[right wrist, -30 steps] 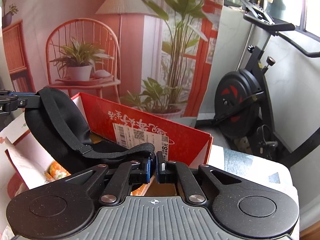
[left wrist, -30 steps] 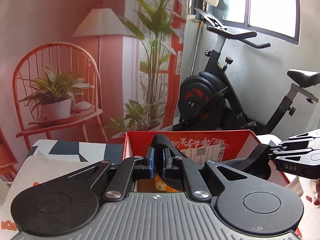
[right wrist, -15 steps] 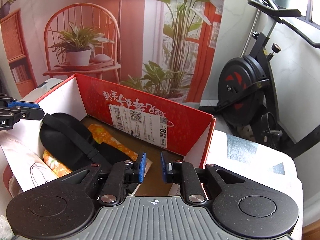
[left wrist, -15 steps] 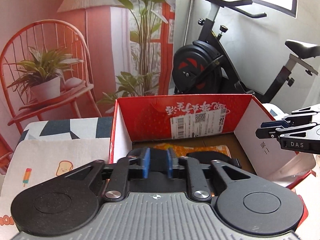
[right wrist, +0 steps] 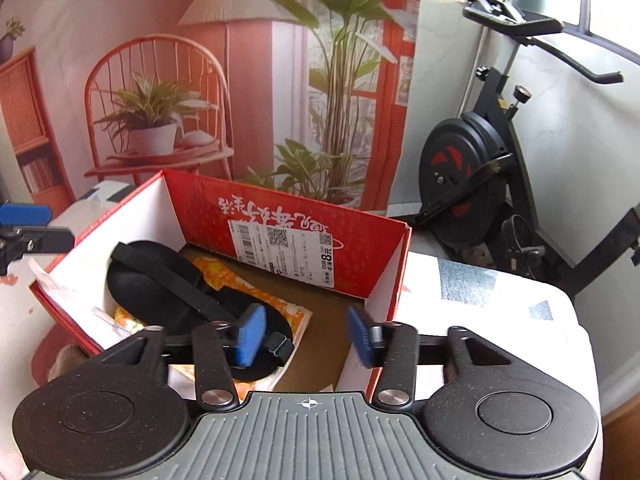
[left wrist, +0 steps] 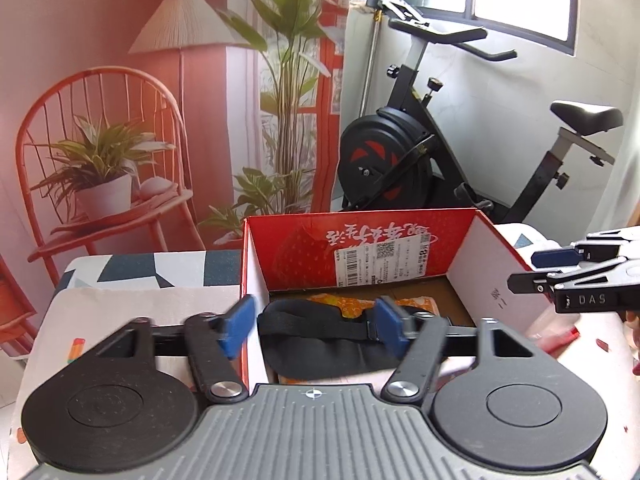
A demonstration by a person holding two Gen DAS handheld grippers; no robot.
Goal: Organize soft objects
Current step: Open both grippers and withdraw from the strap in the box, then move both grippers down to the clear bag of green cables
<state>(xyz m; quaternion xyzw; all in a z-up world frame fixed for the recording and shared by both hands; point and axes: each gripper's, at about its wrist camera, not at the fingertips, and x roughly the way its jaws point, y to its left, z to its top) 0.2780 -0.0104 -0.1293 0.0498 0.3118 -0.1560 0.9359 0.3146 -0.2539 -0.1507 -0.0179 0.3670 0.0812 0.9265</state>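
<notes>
Eye mask [right wrist: 168, 292], soft black fabric w/ strap, lies in red cardboard box [right wrist: 304, 216] mid-frame; left gripper [left wrist: 314, 326] & right gripper [right wrist: 306, 334] both released, holding nothing

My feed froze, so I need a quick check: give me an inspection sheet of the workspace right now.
Surface: table under a patterned cloth.
Job's things: black eye mask lies in the red cardboard box, on an orange printed cloth.
Clutter: crumpled paper against the box's left wall.
Grippers: left tongs open, empty; right tongs open, empty, both above the box.
Cables: nothing seen.
Surroundings: exercise bike; printed backdrop of chair, lamp, plants.
</notes>
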